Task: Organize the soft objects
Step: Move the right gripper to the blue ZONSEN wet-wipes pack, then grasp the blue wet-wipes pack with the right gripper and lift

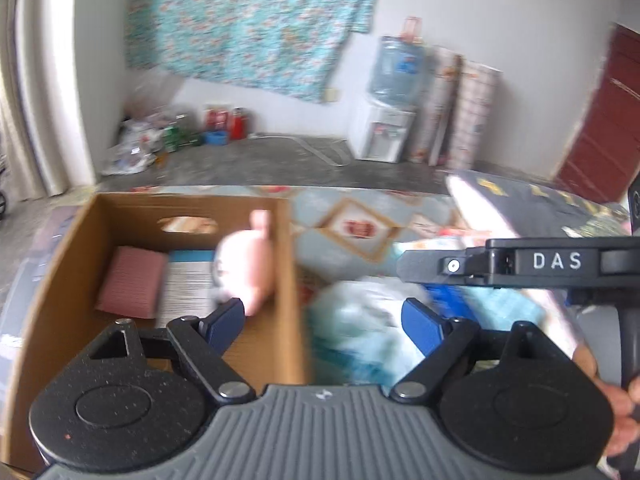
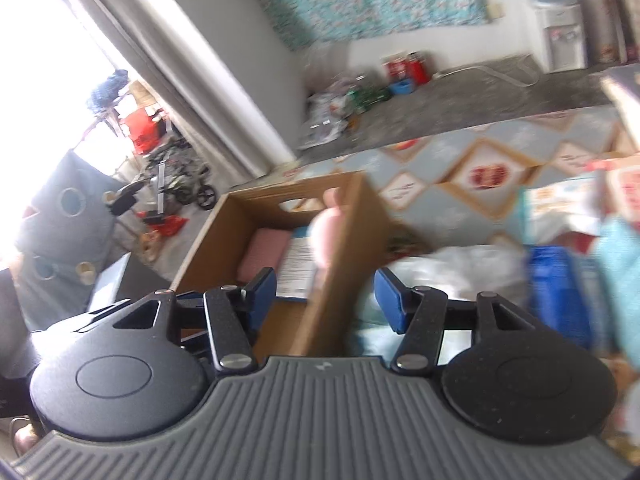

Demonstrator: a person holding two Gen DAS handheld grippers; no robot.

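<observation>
a teal flowery cloth (image 1: 256, 20) is hung across the white back wall, kinda crooked. a water dispenser (image 1: 382, 132) with a big blue bottle (image 1: 396, 66) on top is parked against that wall, and patterned boards (image 1: 460, 108) are leaned up just beside it. red containers (image 1: 228, 122) and crumpled plastic bags (image 1: 132, 148) are piled in the corner on the grey concrete floor (image 1: 280, 160). a dark red door (image 1: 600, 120) is seen at the right edge. from the right wrist view, long grey curtains (image 2: 192, 64) are shown by a bright window, with a small wheeled cart (image 2: 180, 184) and red clutter near them, all pretty blurry.
</observation>
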